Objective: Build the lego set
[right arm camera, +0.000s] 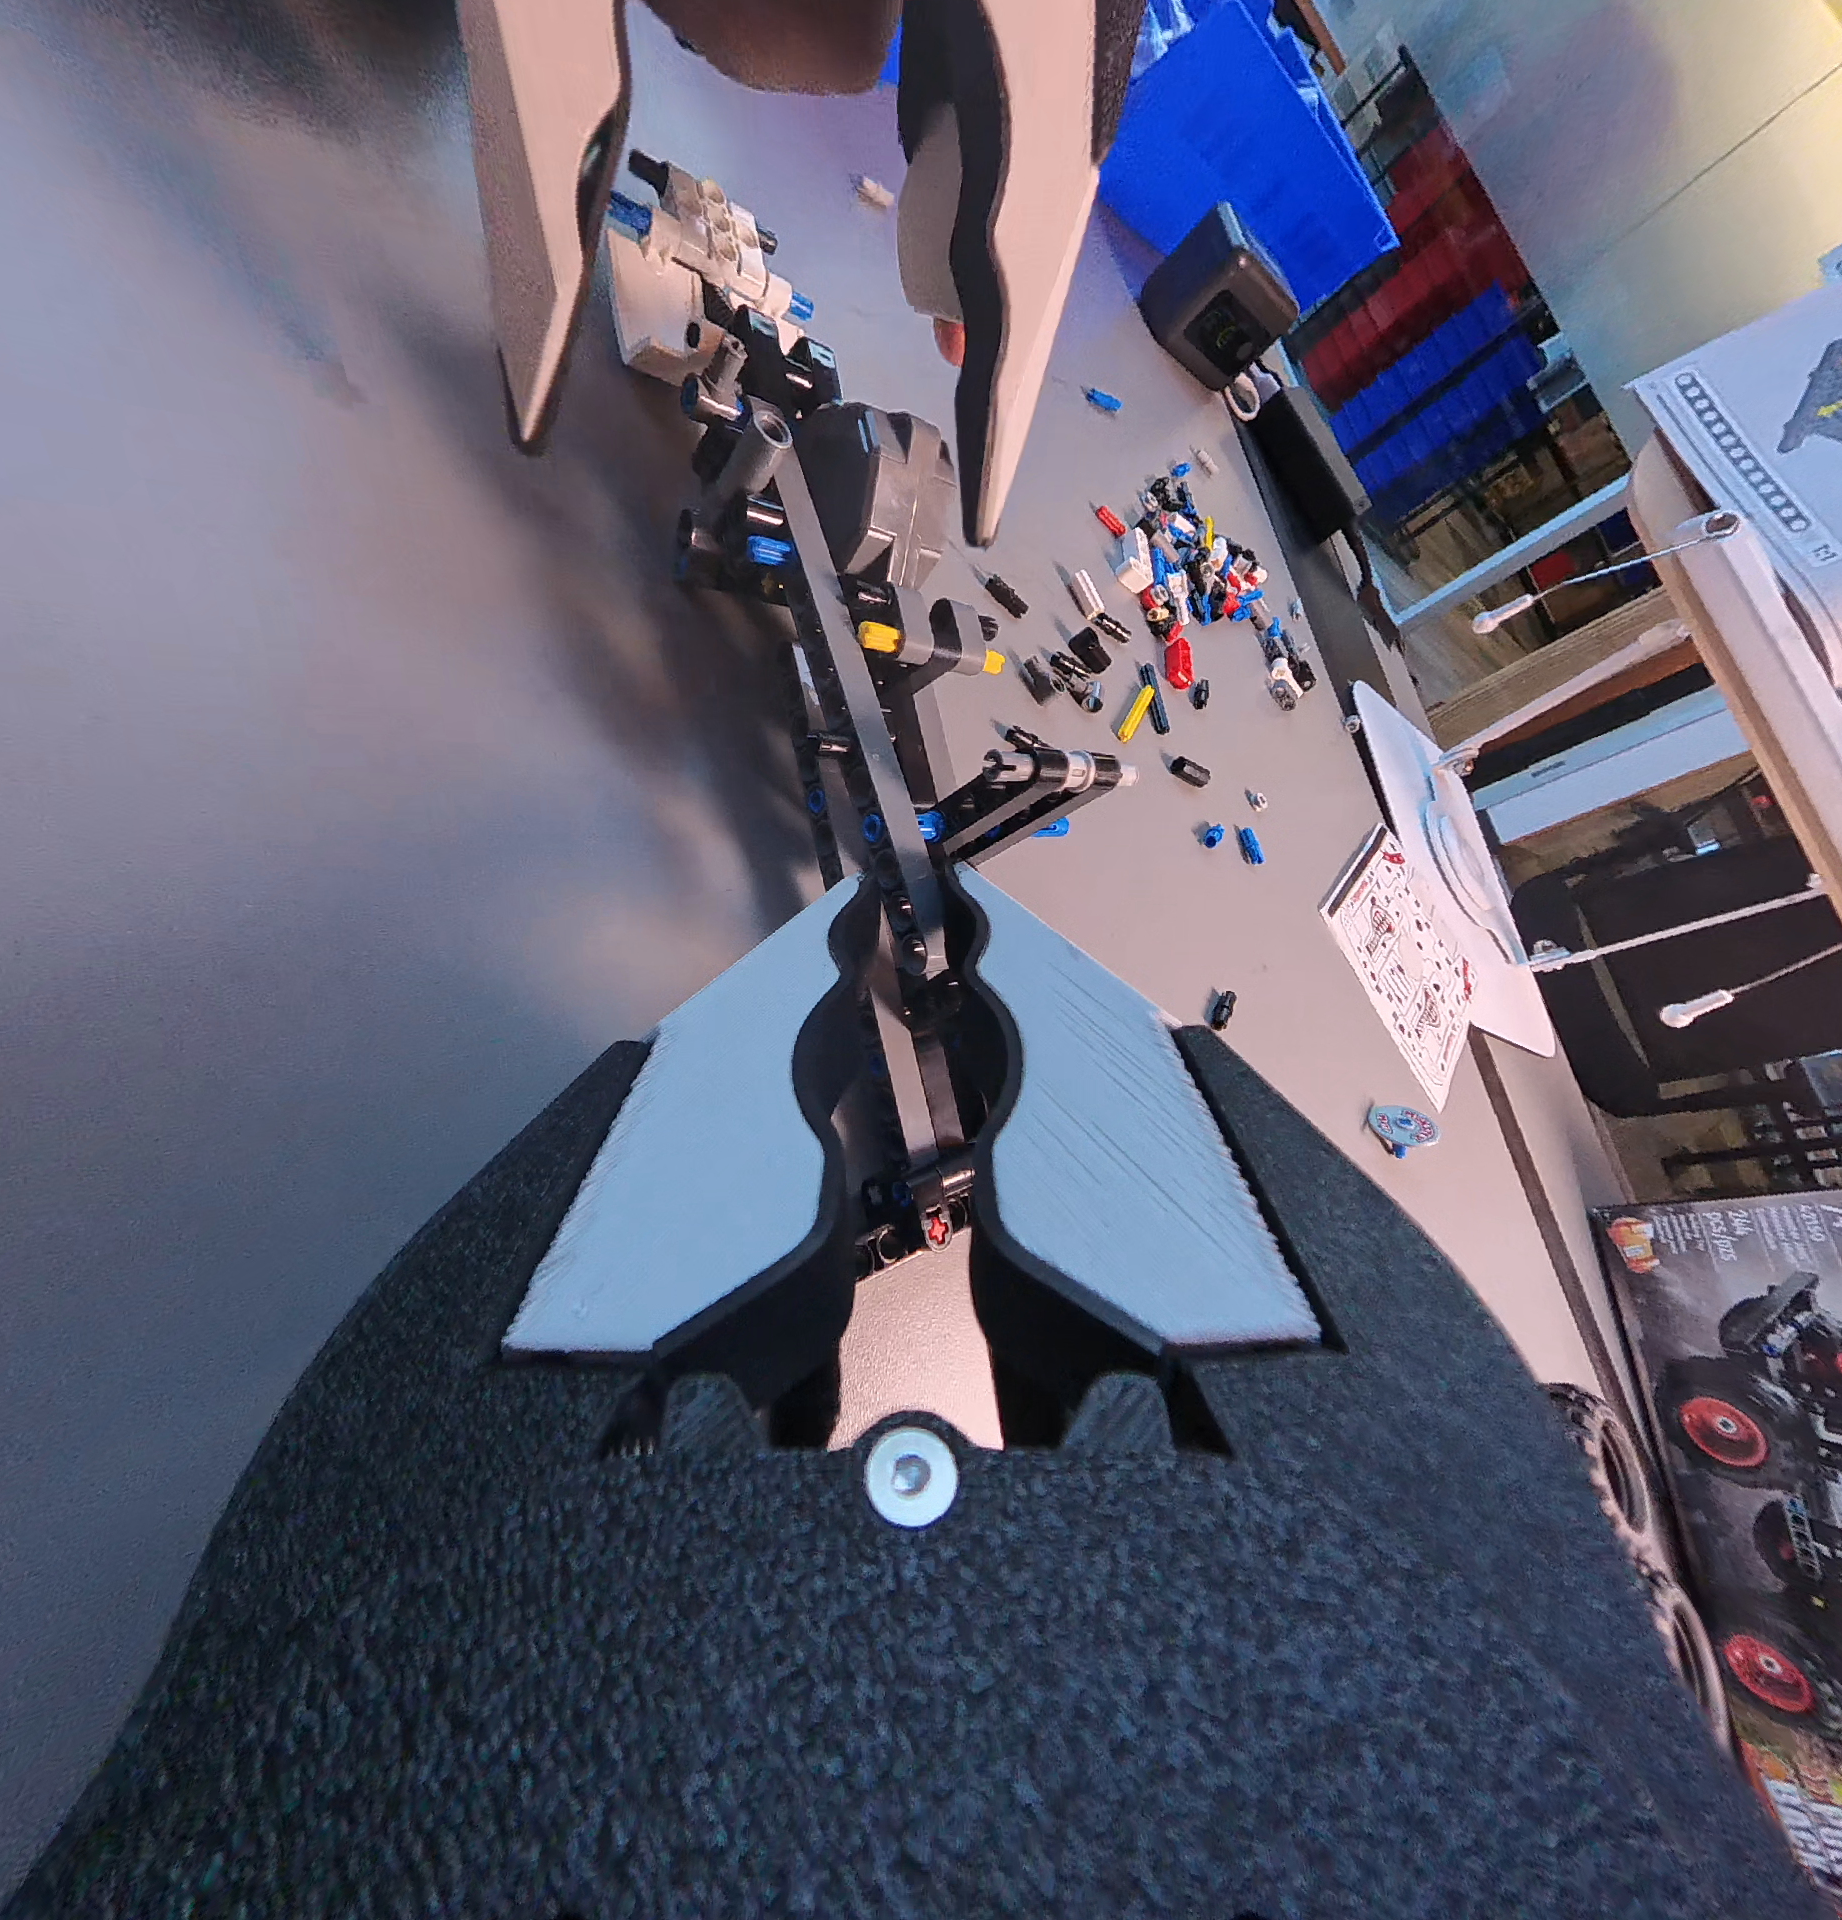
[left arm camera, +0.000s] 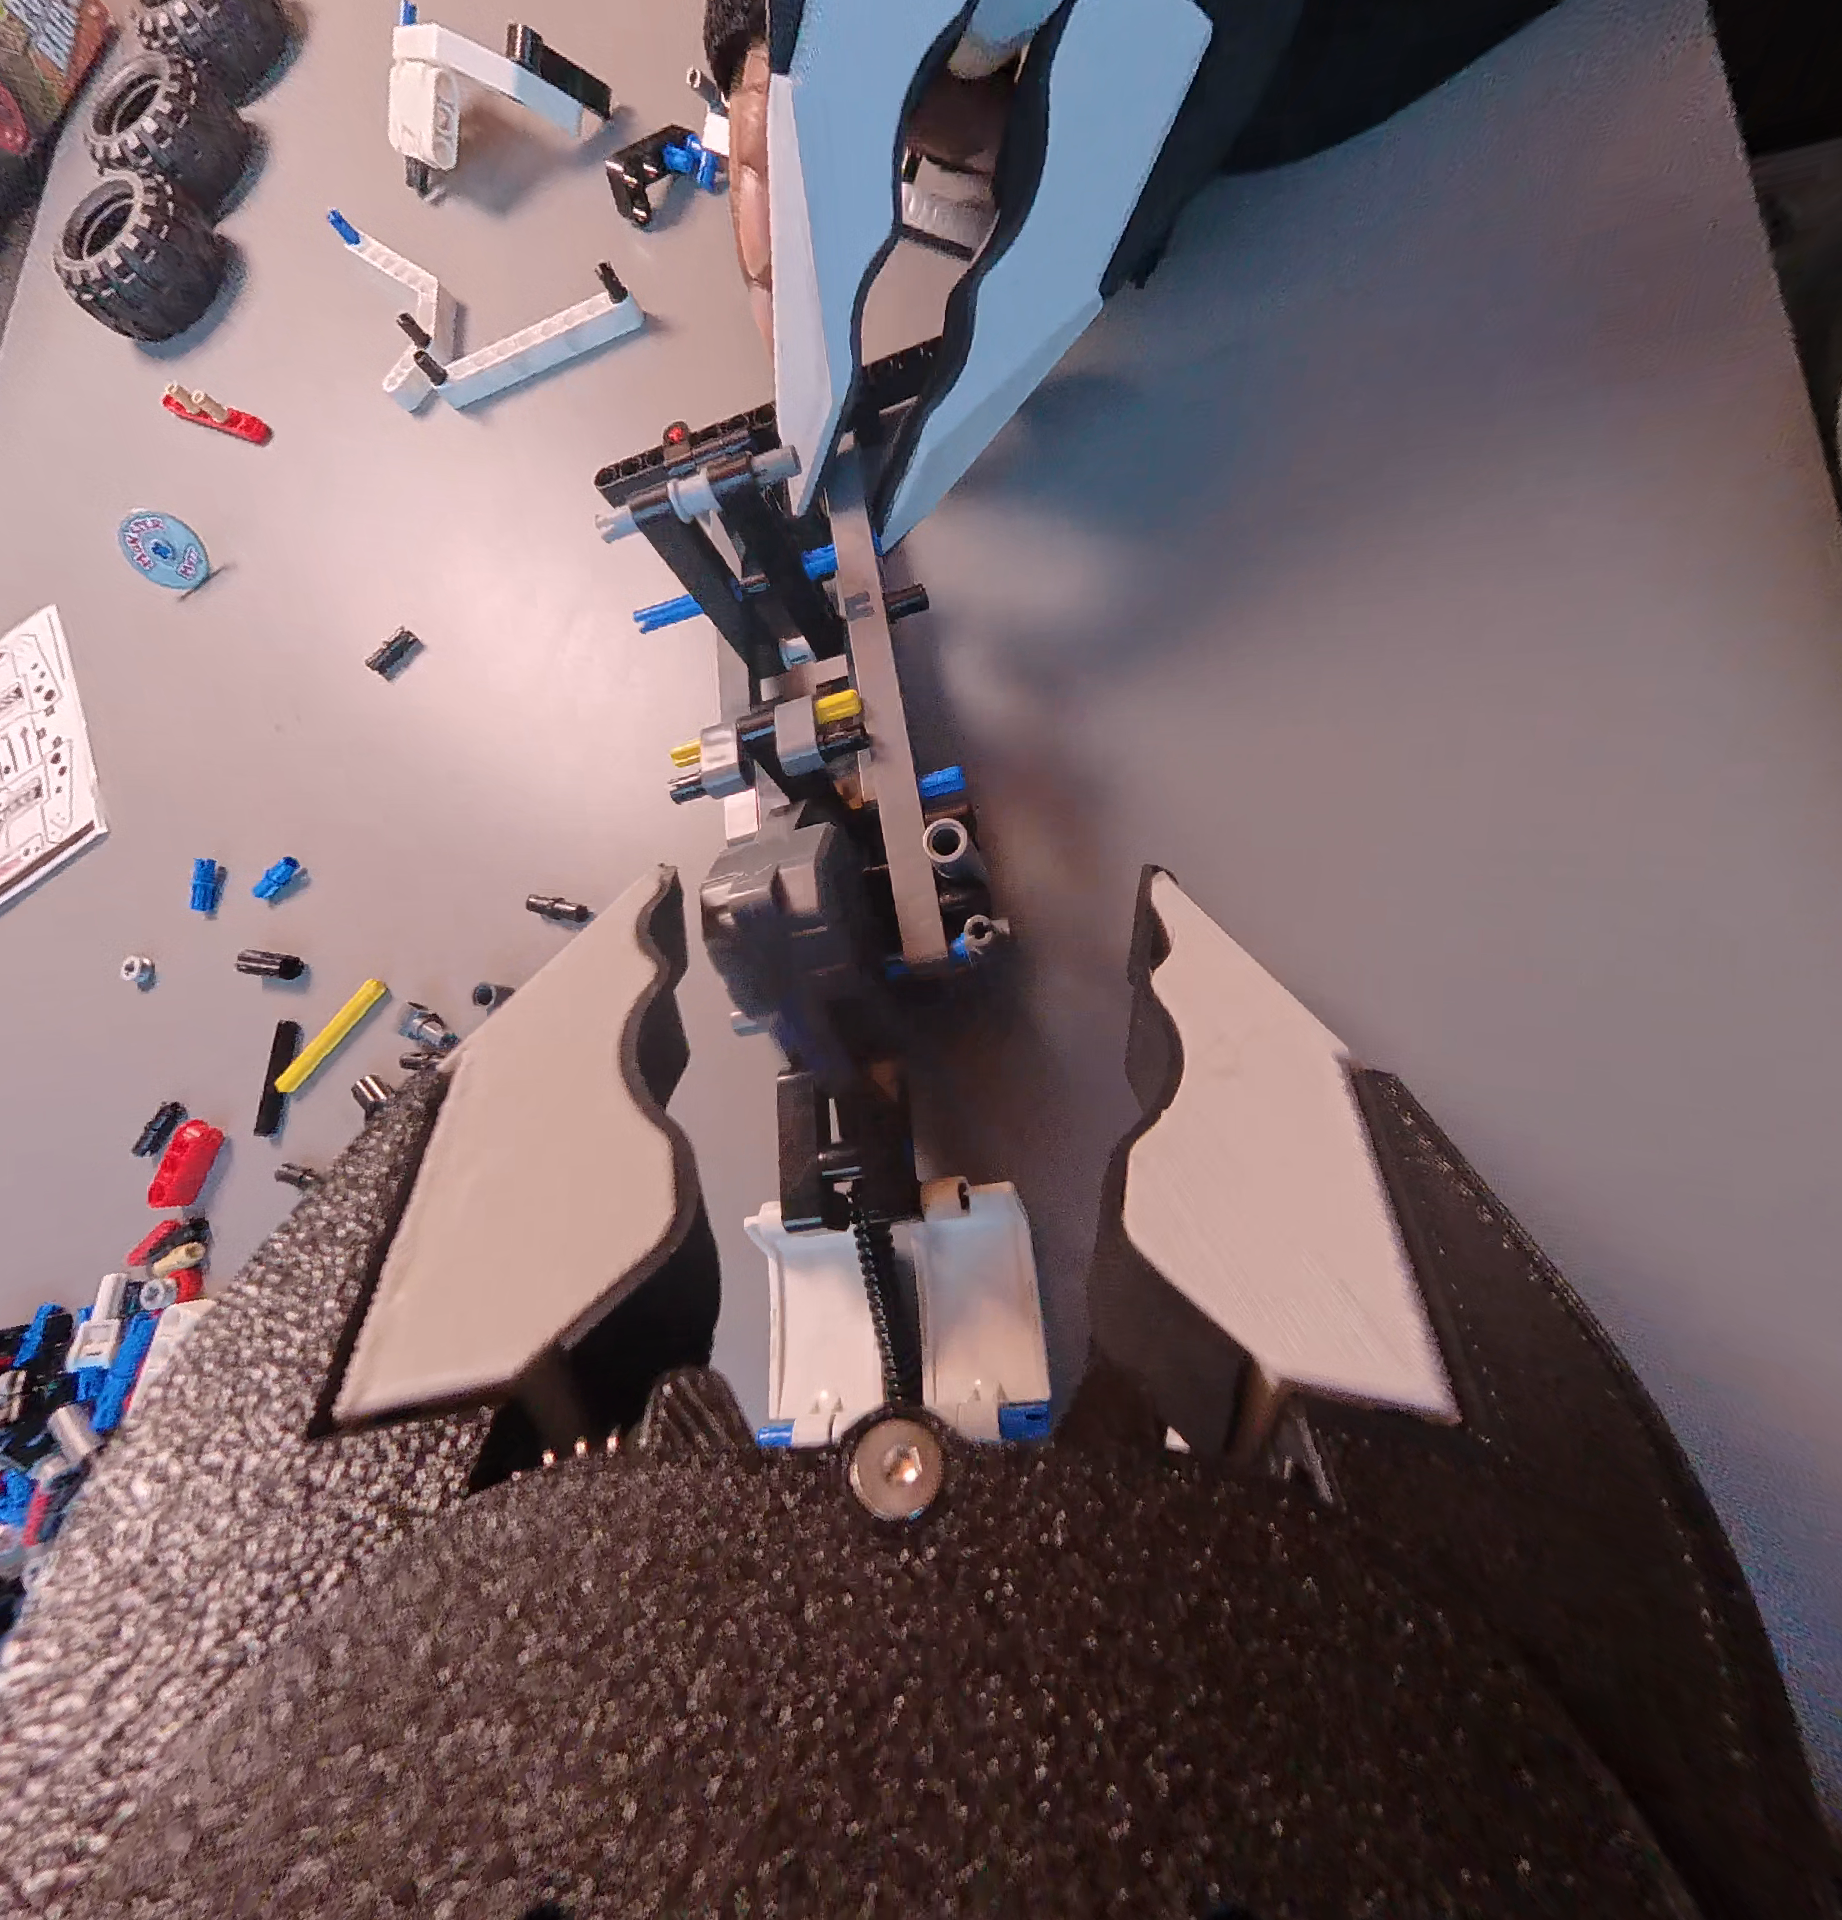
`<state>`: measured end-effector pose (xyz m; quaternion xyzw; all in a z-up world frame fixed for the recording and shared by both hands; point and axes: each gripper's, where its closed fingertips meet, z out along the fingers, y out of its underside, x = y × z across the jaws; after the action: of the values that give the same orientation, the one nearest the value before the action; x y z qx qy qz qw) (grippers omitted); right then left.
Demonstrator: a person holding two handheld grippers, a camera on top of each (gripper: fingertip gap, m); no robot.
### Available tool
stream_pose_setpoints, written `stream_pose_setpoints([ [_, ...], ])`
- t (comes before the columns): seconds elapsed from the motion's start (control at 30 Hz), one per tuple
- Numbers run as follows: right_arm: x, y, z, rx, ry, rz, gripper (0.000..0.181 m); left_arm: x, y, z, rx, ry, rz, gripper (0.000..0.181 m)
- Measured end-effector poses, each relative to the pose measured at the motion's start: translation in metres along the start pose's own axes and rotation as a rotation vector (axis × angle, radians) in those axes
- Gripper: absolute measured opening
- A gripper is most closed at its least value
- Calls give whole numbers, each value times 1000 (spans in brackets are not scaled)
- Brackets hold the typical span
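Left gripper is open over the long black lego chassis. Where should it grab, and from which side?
Probably the dark grey motor block: close the left gripper across the chassis width there. It's the bulkiest, flattest-sided section; the right gripper holds the far end.

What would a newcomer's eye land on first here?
Probably the long black-and-grey Lego chassis at the centre of the grey table, its far end clamped by the right gripper. The left gripper is open around its near end. Three black knobby tyres stand at the left view's top-left corner.
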<state>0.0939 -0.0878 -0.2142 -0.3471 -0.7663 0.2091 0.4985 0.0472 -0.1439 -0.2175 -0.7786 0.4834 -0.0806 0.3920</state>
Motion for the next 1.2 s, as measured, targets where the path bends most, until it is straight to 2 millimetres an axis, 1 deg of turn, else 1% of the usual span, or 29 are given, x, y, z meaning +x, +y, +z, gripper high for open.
stream_pose_setpoints([
  [0.07,-1,-1,0,5,1,-15,11,-2,4,4,-32,-35,33,85],
  [0.17,-1,-1,0,4,11,-35,11,-5,13,11,-97,-81,98,78],
  [0.2,-2,-1,0,6,11,-35,11,-5,12,12,-96,-92,119,77],
  [0.27,-2,-1,-1,11,12,-32,11,-11,12,12,-95,-136,147,66],
  [0.37,-2,-1,-1,14,17,-37,11,-12,11,11,-80,-163,180,64],
  [0.5,-1,-2,-1,18,19,-34,11,-14,7,4,-32,-183,189,59],
  [0.57,0,-1,-1,14,31,-41,11,-16,8,-1,-37,-201,196,58],
  [0.63,1,0,0,7,43,-46,11,-24,10,-8,-67,-284,260,59],
  [0.73,2,0,-1,9,44,-33,11,-23,6,-13,-65,-379,354,57],
  [0.83,5,3,1,-19,58,-5,11,-20,6,-21,-65,-470,438,43],
  [0.93,5,2,1,-18,49,8,11,-15,6,-27,-50,-524,451,32],
  [1.0,5,3,2,-24,44,18,12,-11,6,-25,-56,-534,490,26],
  [1.07,4,3,3,-28,37,24,11,-6,3,-17,-53,-508,505,27],
  [1.13,4,3,3,-27,35,26,11,-11,7,-10,-91,-518,524,32],
  [1.2,5,3,3,-32,39,28,11,-17,7,-7,-105,-542,539,30],
])
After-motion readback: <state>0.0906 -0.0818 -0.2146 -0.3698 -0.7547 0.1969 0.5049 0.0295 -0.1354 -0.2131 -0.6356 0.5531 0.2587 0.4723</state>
